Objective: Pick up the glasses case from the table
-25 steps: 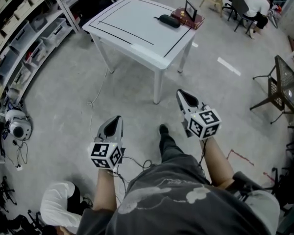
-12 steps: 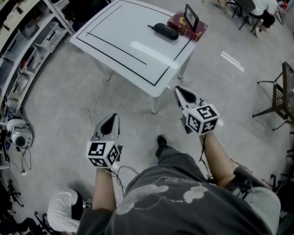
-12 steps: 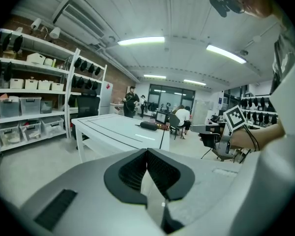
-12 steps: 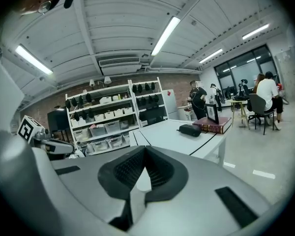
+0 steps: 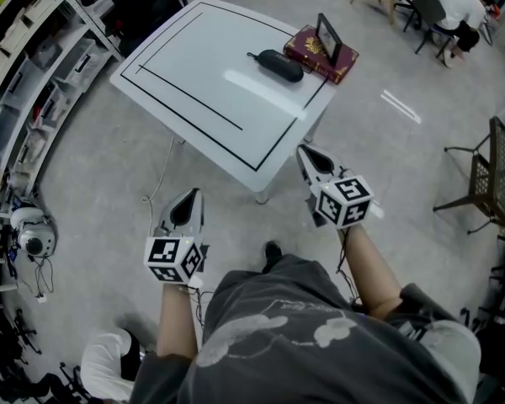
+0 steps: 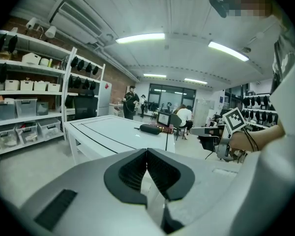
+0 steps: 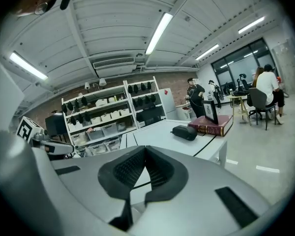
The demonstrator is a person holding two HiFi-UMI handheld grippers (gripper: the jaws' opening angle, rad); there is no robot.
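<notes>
A black oval glasses case lies on the white table near its far right side, next to a dark red book. It also shows small in the left gripper view as the glasses case and in the right gripper view as the glasses case. My left gripper hangs over the floor short of the table's near edge, shut and empty. My right gripper is by the table's near right corner, also shut with nothing in it. Both are well away from the case.
A small picture frame stands on the book. Shelving with bins lines the left. Folding chairs stand at the right, and a person sits at a far desk. A cable trails on the floor.
The person has walked toward the table, so both grippers are closer to its near edge. The jaws of both stayed shut.
</notes>
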